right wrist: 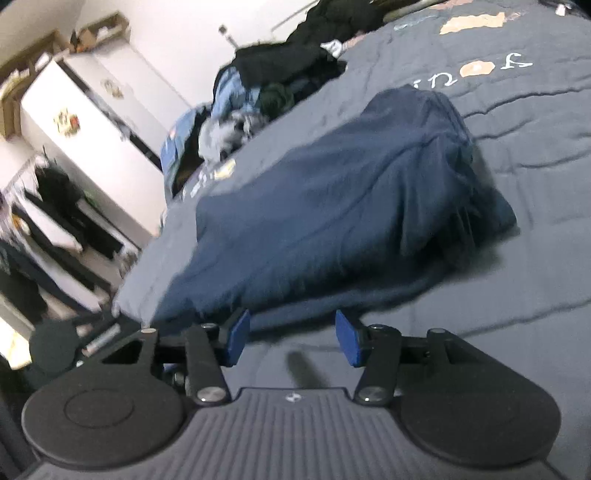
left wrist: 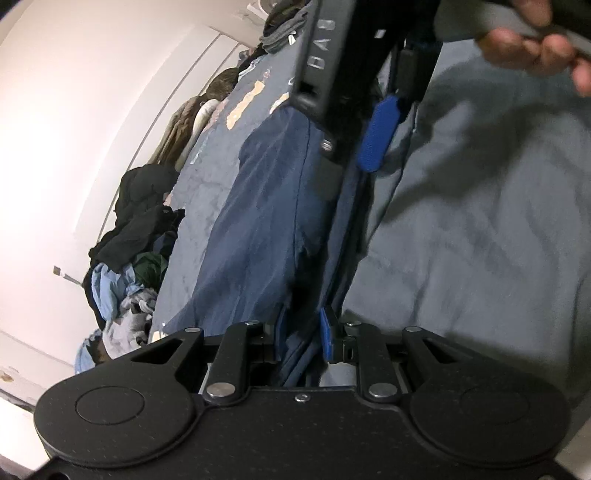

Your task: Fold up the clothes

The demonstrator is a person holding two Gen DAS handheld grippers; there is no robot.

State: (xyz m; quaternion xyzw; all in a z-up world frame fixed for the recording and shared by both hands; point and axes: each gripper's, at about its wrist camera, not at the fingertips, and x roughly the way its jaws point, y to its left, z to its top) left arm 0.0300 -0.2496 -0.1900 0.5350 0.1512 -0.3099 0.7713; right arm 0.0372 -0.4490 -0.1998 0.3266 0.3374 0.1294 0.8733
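Left tongs (left wrist: 301, 338) pinch navy garment (left wrist: 258, 221); right tongs (right wrist: 291, 338) gape.

A bed (right wrist: 517, 277) with a grey-blue quilt fills the room. Beside it stands a white cabinet (right wrist: 85, 122) with cardboard boxes (right wrist: 92, 33) on top. Behind the bed rises a plain white wall (left wrist: 74, 110), brightly lit.

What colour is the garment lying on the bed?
Dark navy blue garment; it shows best in the right wrist view, on the grey-blue bedspread.

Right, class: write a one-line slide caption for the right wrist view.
Open right tongs hang at the near edge of a navy garment lying on the grey bedspread.
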